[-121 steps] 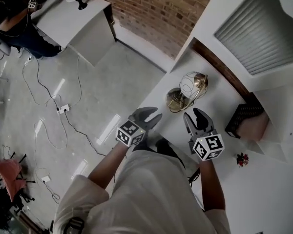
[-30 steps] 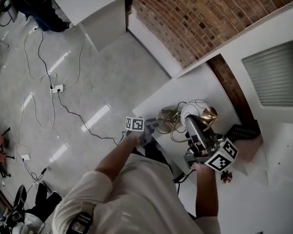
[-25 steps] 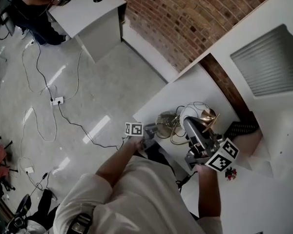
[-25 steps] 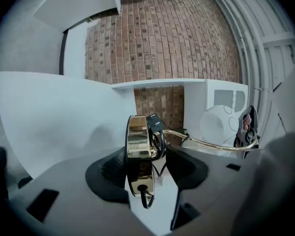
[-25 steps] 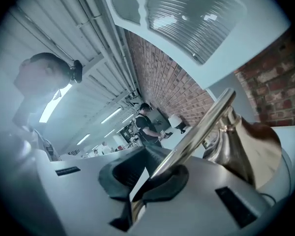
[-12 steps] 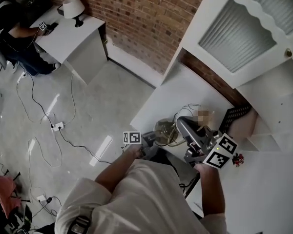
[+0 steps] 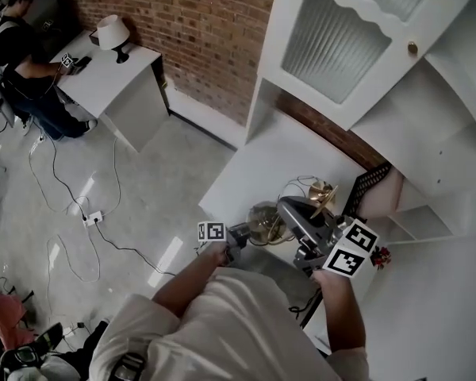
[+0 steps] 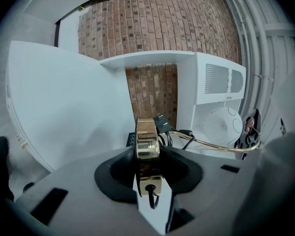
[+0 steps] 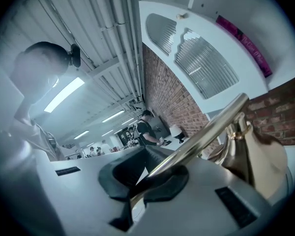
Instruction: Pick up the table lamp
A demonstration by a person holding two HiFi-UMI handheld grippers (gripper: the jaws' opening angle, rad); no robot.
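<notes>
The table lamp is gold, with a round base [image 7: 263, 222], a thin stem and a wire-cage shade [image 7: 321, 197]. It lies sideways in the air between my two grippers, over the near edge of the white desk [image 7: 301, 145]. My left gripper [image 7: 239, 235] has its closing jaws on the rim of the base [image 8: 147, 146], which stands edge-on between the pads. My right gripper [image 7: 297, 213] is shut on the gold stem [image 9: 206, 132], which runs slantwise out of its jaws toward the gold socket [image 9: 255, 156]. The left gripper view also shows the stem [image 8: 211, 144].
A black mesh box [image 7: 365, 189] and a small red flower [image 7: 379, 255] sit on the desk's right side, below a cabinet door with ribbed glass [image 7: 333, 30]. Far left, a person [image 7: 24, 46] sits at a second white table with a white lamp [image 7: 111, 32]. Cables [image 7: 91, 217] lie on the floor.
Both grippers have risen with the lamp and drawn it toward the desk's near edge. The left jaws have narrowed onto the base. The head view has swung up toward the cabinet.
</notes>
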